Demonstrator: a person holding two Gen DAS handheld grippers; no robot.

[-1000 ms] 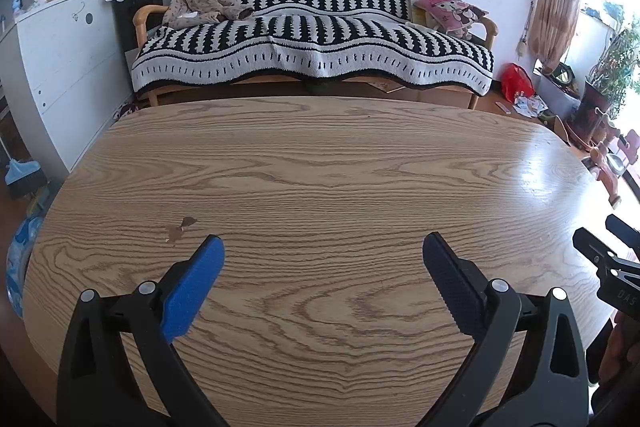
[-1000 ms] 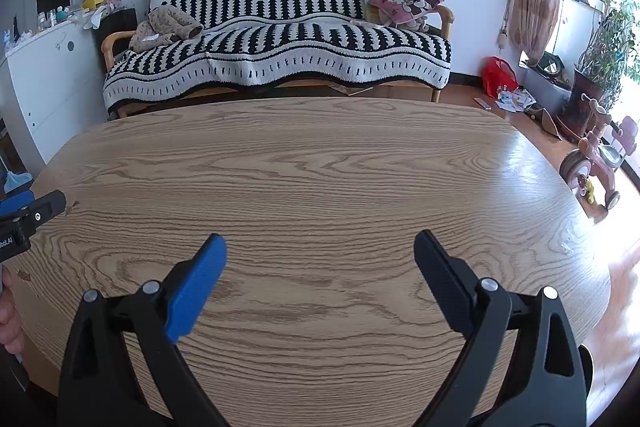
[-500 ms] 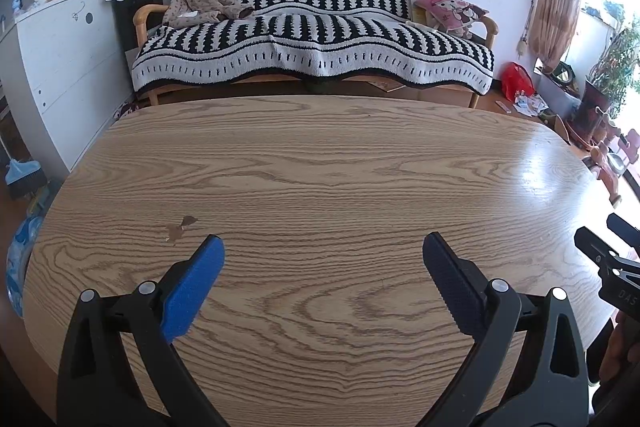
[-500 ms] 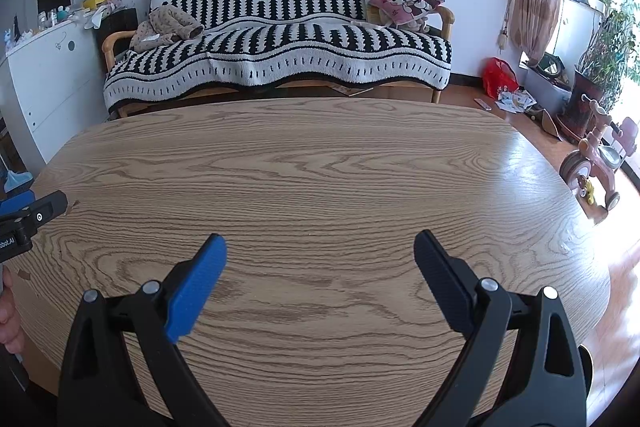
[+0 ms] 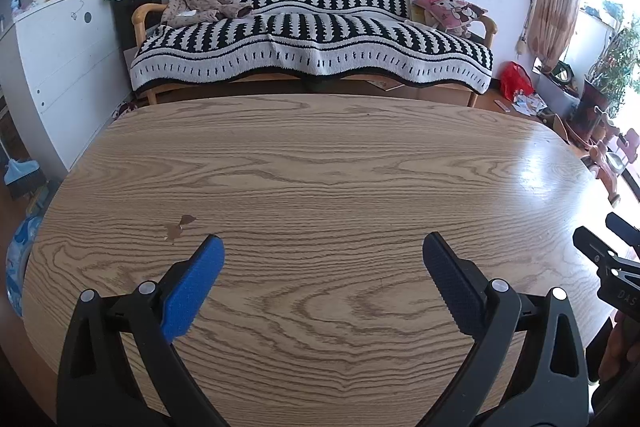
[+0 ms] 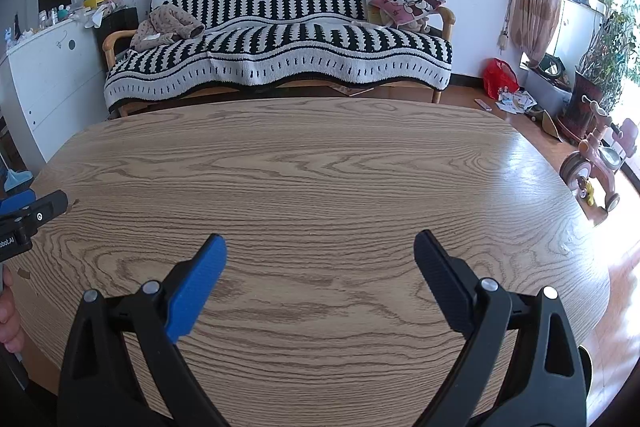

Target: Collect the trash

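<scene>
over the table [image 5: 320,167], both open grippers remain unmoved since before.

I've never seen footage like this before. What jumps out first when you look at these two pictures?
Up close, two open clamp-like tools fill the foreground: the left gripper and the right gripper, each with one blue pad and one dark pad. Both hover over a broad wooden table, bare except for a small brown scrap near its left side. Behind the table, against the white wall, a sofa draped in a bold black-and-white blanket catches the eye.
</scene>
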